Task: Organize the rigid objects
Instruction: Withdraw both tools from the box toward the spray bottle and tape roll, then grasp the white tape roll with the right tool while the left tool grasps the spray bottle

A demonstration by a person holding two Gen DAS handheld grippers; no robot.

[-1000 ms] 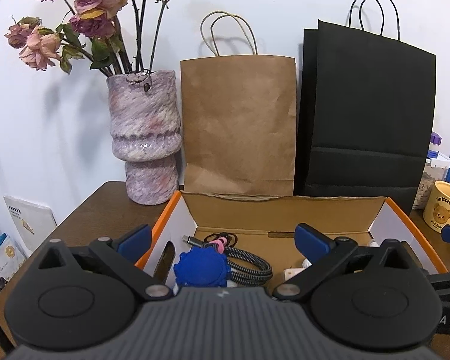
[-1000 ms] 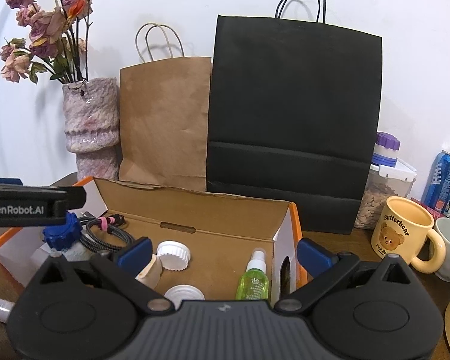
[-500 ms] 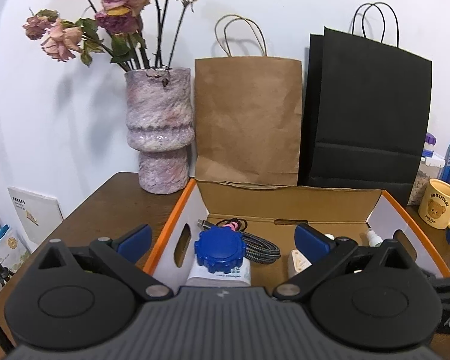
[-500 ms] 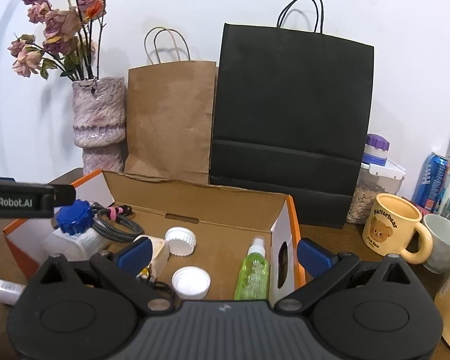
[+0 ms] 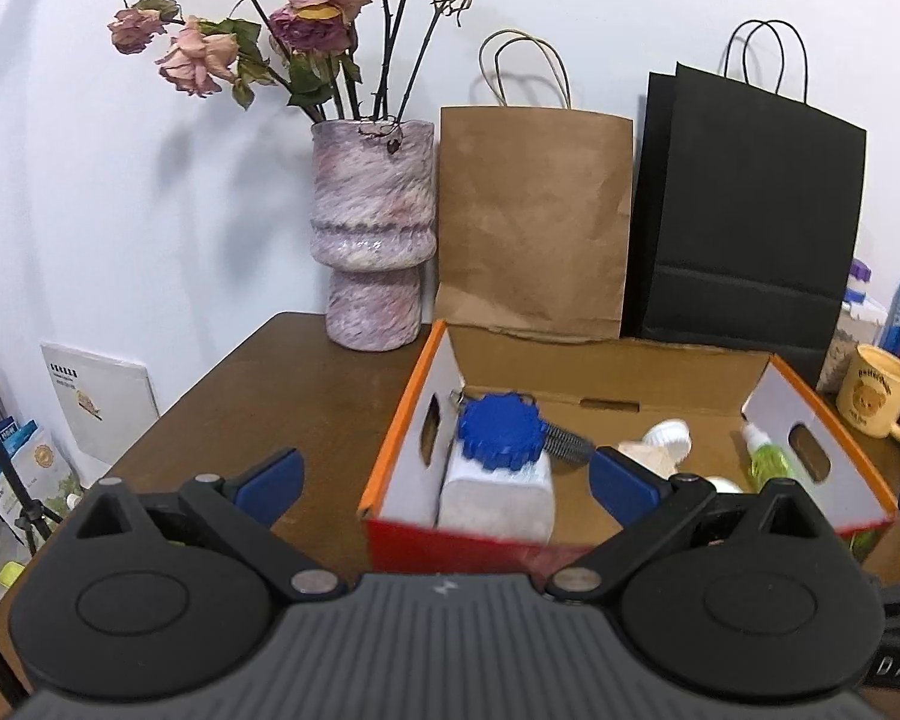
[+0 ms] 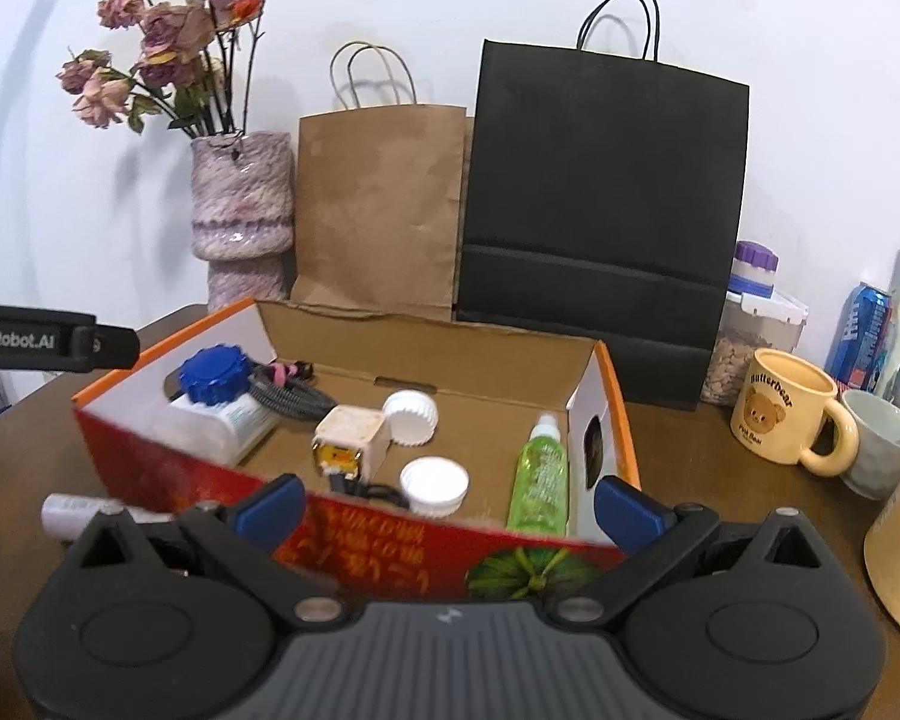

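**The loose tube sits at your right hand-held gripper's 9 o'clock, outside the box**

Both of your tools are empty. The left hand-held gripper [image 5: 444, 477] has its blue fingers spread wide with nothing between them, and the right hand-held gripper [image 6: 449, 507] stands just as wide and just as empty.

Most of the rigid items already lie inside the cardboard box [image 6: 615, 414]: the white bottle with the blue cap [image 6: 215, 373] at the left end, the coiled cable [image 6: 294, 399] behind it, the small cream cube [image 6: 351, 441] and two white lids [image 6: 435, 485] in the middle, and the green spray bottle [image 6: 540, 474] along the right wall, nozzle toward 12 o'clock.

What looks left to gather is the small silver tube [image 6: 81, 513]. It lies on the counter [image 6: 24, 456] just outside the box's red front wall, at about 9 o'clock from your right fingers. Its long axis runs roughly 9 to 3, along that wall, and its right end is hidden behind your left finger [image 6: 270, 504].

I judge the right tool nearer in its own view; the left wrist view does not show the tube at all. If you take it, come across its length, fingers closing from 12 and 6, since the box wall crowds the far side.
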